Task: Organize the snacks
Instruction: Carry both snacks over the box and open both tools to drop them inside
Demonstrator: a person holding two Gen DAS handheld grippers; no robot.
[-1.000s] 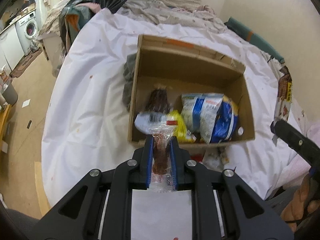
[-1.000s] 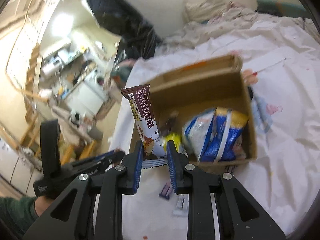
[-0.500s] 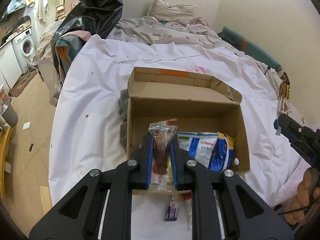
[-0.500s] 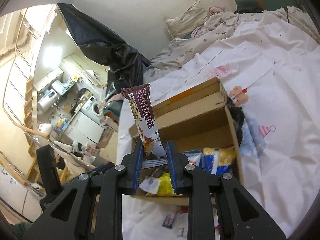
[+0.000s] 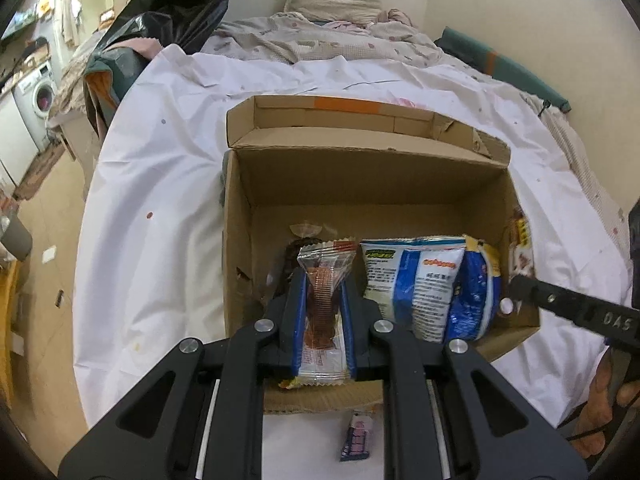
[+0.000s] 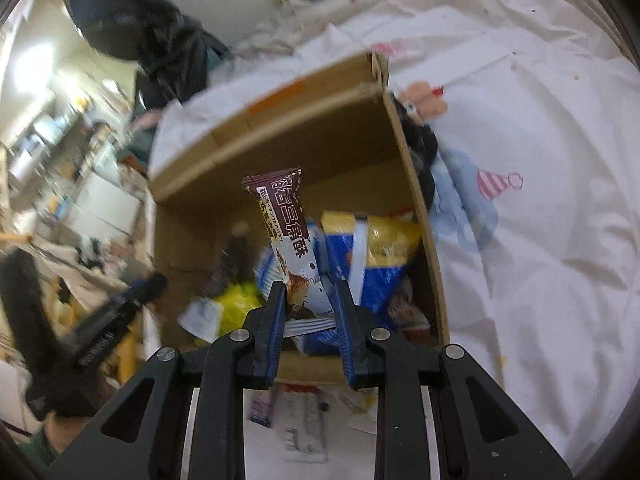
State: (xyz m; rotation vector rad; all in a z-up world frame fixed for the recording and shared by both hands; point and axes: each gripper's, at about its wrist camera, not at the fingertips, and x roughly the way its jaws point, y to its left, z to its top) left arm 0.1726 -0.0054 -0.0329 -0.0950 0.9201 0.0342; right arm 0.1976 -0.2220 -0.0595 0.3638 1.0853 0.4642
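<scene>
An open cardboard box (image 5: 360, 184) stands on a white sheet; it also shows in the right wrist view (image 6: 280, 136). Inside lie a blue and white bag (image 5: 432, 280) and other packets. My left gripper (image 5: 324, 320) is shut on a clear packet of brown wafers (image 5: 324, 300), held over the box's near edge. My right gripper (image 6: 310, 312) is shut on a brown and white snack bar (image 6: 286, 232), upright above the box's near wall. The right gripper's arm (image 5: 572, 312) reaches in from the right in the left wrist view.
The box sits on a bed covered by the white sheet (image 5: 160, 208). Small packets (image 6: 302, 424) lie on the sheet in front of the box, one shows in the left wrist view (image 5: 358, 436). A black bag (image 5: 176, 4) stands at the back left. The floor (image 5: 44, 216) drops off at the left.
Both grippers have moved closer to the box with their packets still held. The right wrist view has swung down over the box and is blurred.
</scene>
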